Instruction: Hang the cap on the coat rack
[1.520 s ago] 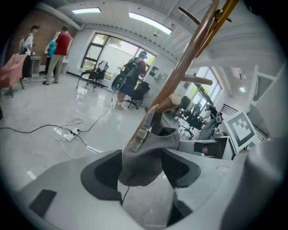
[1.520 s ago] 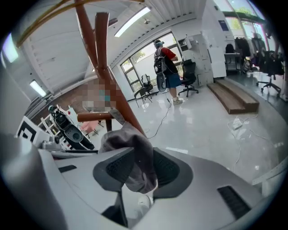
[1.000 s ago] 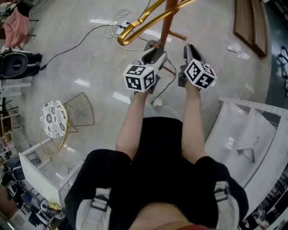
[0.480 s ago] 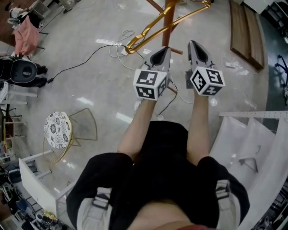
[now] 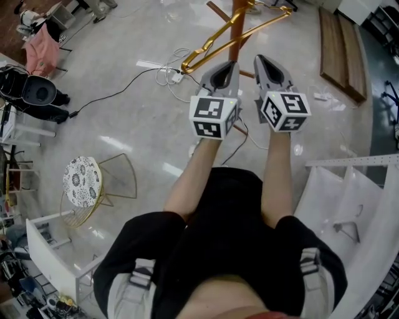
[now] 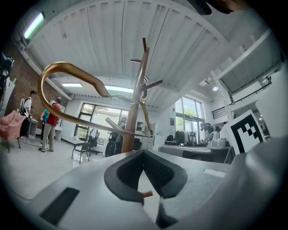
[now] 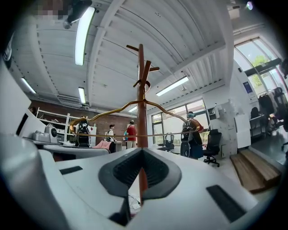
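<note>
— Well, where's the cap? I can't find it.

— Nor can I; no view shows it. It isn't on the coat rack and it isn't in either tool. The left gripper has its fingers pressed together with only air at the seam. The right gripper is the same, closed and empty.

— So what does the coming move hinge on?

— On the rack, I'd say, since it's the only task thing in sight. It stands straight ahead of both grippers, its pole upright, so the long axis is vertical. In the right gripper view the pole rises dead on the line where the fingers meet. In the left gripper view it sits slightly left of that line.

— Which hand is nearer?

— In the head view they're held side by side, about level, with the pole ahead and roughly between them. I can't call one nearer.

— And the hanging spots?

— The pegs branch off near the top, well above where the fingers point. A gold hanger hooks on the pole lower down. Its arms spread to both sides, and one curled end reaches toward the left gripper.

— A risk, then?

— In my judgement, yes. The cap must be fetched first. After that, the approach should go up over the hanger to a free peg, not through it.
</note>
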### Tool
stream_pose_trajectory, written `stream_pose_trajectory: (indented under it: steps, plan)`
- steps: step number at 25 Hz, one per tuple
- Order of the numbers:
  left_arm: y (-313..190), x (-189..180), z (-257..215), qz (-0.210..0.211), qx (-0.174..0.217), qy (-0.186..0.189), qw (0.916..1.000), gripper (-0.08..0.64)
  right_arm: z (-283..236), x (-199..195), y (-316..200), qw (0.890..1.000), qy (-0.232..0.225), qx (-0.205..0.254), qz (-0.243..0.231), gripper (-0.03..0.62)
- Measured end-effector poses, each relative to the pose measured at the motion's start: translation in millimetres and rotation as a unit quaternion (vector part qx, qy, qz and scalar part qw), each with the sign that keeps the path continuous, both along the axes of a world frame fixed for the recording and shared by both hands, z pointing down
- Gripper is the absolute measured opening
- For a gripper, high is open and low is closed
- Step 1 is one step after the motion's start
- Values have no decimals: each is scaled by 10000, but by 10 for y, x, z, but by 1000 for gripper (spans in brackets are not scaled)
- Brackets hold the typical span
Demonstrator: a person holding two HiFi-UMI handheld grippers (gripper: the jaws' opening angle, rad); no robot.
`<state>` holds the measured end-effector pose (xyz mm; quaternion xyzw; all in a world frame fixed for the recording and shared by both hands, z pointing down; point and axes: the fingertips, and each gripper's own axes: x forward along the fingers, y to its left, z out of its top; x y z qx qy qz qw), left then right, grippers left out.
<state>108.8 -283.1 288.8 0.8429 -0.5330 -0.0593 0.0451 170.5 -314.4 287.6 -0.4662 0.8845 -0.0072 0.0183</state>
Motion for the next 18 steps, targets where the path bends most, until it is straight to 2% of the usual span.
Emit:
stream_pose_trajectory:
  steps: [18]
  plan:
    - [140, -197, 105, -326, -51, -125, 9994, 0, 111, -301, 76, 9993, -62, -109, -353, -5]
